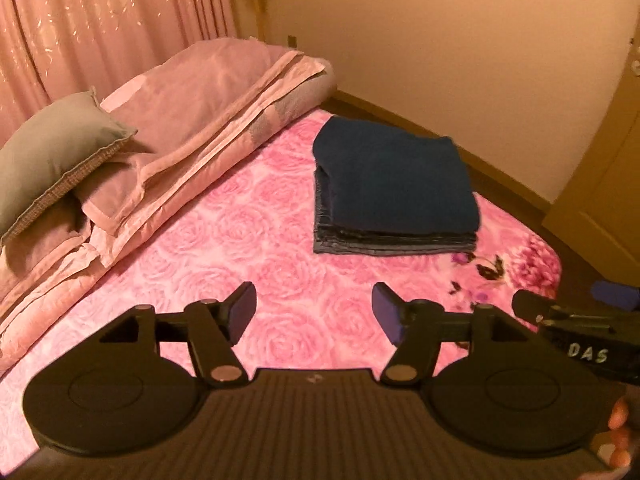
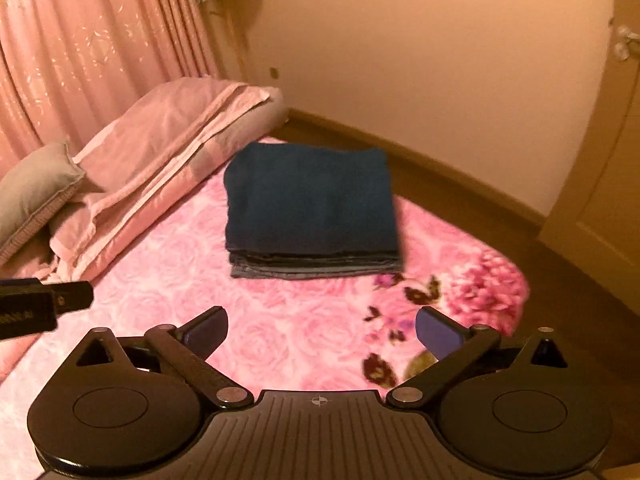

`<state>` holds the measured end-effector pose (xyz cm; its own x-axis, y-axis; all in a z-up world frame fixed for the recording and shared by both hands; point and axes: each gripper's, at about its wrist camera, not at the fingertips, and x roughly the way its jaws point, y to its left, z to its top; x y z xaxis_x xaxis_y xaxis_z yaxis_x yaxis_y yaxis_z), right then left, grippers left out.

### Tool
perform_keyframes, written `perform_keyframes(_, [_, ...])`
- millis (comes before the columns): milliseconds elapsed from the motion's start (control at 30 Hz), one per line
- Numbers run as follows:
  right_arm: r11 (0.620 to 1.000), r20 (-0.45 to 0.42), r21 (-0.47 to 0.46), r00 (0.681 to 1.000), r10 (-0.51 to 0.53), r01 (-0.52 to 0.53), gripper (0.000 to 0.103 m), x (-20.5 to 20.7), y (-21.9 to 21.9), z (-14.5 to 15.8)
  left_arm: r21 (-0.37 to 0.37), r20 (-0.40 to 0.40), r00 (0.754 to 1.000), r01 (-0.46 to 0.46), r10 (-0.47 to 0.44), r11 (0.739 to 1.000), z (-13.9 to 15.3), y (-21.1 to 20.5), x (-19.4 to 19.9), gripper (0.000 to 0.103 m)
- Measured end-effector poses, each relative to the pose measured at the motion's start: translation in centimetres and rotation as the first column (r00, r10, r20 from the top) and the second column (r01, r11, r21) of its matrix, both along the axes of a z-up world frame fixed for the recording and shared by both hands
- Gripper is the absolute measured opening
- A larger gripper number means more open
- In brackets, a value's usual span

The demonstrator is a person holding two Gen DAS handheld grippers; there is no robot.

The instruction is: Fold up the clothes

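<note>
On the bed (image 1: 248,216), with both tongs (image 1: 314,312) (image 2: 322,334) spread apart and empty, we should pull clear without brushing the squared dark stack (image 2: 310,204).

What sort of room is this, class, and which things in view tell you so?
Most likely a bedroom: a bed under a pink rose-patterned blanket, a grey pillow resting on folded pink bedding, and long pink curtains. A folded dark blue garment lies on the bed.
</note>
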<state>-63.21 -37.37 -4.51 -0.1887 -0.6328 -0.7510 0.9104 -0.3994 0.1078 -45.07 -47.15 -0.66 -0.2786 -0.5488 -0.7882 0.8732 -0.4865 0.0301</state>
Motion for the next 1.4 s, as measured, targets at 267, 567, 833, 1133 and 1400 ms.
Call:
perform_keyframes(267, [1.0, -0.074, 0.012, 0.997, -0.006, 0.007, 0.102, 3.5, 4.6, 1.0, -0.016, -0.06, 0.998, 0.009, -0.01, 1.0, 2.0, 4.4, 2.7, 0.06])
perform_keyframes(567, [0.999, 0.01, 0.032, 0.999, -0.042, 0.042, 0.102, 4.1, 7.5, 1.1, 0.005, -0.048, 0.999, 0.013, -0.013, 1.0, 1.4, 7.5, 3.5, 0.06])
perform_keyframes(833, [0.996, 0.064, 0.07, 0.996, -0.057, 0.052, 0.102, 3.8, 9.3, 0.0, 0.045, -0.007, 1.0, 0.028, -0.028, 0.999, -1.1, 9.5, 3.1, 0.06])
perform_keyframes(1133, [0.997, 0.097, 0.05, 0.993, -0.065, 0.061, 0.102, 2.0, 8.9, 0.7, -0.004, 0.0, 0.997, 0.072, -0.072, 0.997, -0.9, 10.0, 1.5, 0.061])
perform_keyframes(1400, [0.998, 0.106, 0.061, 0.994, -0.029, 0.023, 0.102, 0.6, 7.3, 0.4, 0.039, -0.036, 0.999, 0.041, -0.04, 0.998, -1.0, 8.5, 0.2, 0.06])
